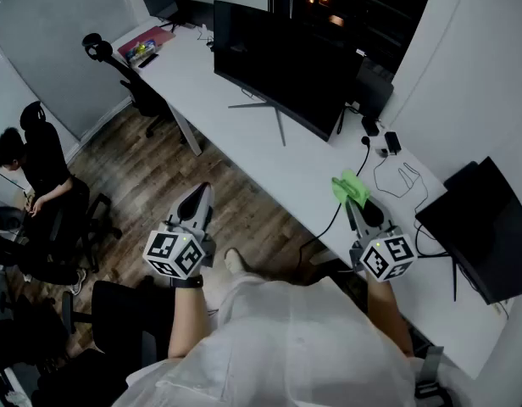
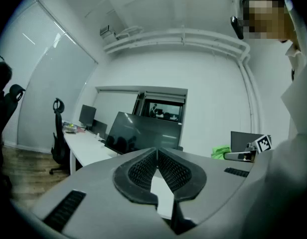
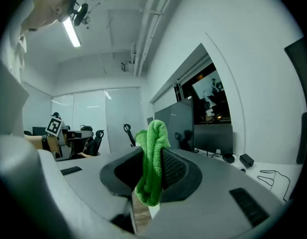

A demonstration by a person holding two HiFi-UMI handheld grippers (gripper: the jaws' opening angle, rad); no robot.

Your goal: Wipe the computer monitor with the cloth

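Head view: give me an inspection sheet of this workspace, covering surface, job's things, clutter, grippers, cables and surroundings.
Surface: white desk, mostly bare.
Job's things: monitor upright, screen dark; green cloth not touching it.
Clutter: second monitor at right; small items at far end.
Grippers: right gripper shut on cloth; left gripper shut, empty, over the floor.
Cables: black cable looped on desk; second cable hangs off the edge.
Surroundings: seated person, chair.
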